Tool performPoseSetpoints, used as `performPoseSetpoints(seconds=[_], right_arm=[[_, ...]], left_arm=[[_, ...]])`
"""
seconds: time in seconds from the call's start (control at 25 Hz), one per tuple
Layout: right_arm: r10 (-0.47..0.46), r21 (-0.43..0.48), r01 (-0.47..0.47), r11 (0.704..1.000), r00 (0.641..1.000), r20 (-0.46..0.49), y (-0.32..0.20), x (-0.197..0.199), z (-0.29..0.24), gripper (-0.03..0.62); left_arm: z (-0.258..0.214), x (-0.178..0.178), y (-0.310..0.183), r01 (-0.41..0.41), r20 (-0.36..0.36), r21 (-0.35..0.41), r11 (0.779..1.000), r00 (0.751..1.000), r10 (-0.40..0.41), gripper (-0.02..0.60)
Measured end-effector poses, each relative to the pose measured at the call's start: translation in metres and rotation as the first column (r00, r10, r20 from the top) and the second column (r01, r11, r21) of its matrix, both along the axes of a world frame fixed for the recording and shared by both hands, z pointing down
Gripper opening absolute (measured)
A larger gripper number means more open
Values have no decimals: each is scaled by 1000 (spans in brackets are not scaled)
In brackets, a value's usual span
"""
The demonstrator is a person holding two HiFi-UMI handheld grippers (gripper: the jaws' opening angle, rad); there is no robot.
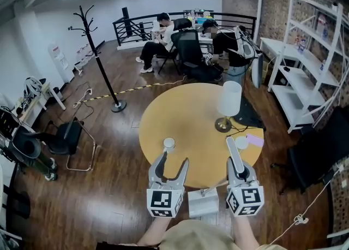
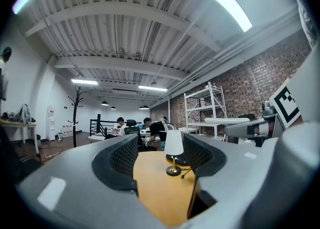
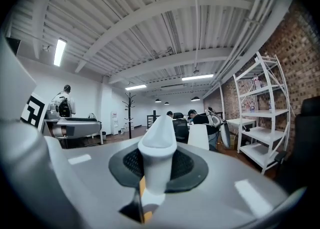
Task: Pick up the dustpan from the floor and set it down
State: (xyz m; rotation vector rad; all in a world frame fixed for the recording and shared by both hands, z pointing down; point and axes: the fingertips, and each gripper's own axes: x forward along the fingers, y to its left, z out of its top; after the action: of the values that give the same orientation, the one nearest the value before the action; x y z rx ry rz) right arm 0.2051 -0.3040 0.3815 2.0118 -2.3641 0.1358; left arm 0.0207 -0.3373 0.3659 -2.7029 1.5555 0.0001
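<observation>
The dustpan (image 1: 203, 202) is a pale grey-white pan hanging low between my two grippers, close to my body. Its white tapered handle (image 3: 157, 138) stands upright between the jaws of my right gripper (image 3: 157, 165), which is shut on it. In the head view the right gripper (image 1: 233, 146) points level over the near edge of the round wooden table (image 1: 185, 118). My left gripper (image 1: 173, 160) is beside it on the left, open. In the left gripper view, only the table shows between the jaws of the left gripper (image 2: 160, 155).
A white-shaded lamp (image 1: 229, 104) with a cable stands on the table's right side, with two small white round things (image 1: 169, 144) (image 1: 241, 142) and a pink note (image 1: 254, 140) nearer me. A coat stand (image 1: 101, 63), a black chair (image 1: 65, 137), white shelves (image 1: 305, 74) and seated people (image 1: 161, 39) surround it.
</observation>
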Motion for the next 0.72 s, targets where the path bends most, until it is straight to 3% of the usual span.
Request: performPoseSetpoints(seconds=[0.72], right_arm=[[0, 3, 0, 1000, 1000, -16, -2, -12, 3, 57]], left_arm=[[2, -25, -1, 40, 13, -12, 999, 999, -40, 261]])
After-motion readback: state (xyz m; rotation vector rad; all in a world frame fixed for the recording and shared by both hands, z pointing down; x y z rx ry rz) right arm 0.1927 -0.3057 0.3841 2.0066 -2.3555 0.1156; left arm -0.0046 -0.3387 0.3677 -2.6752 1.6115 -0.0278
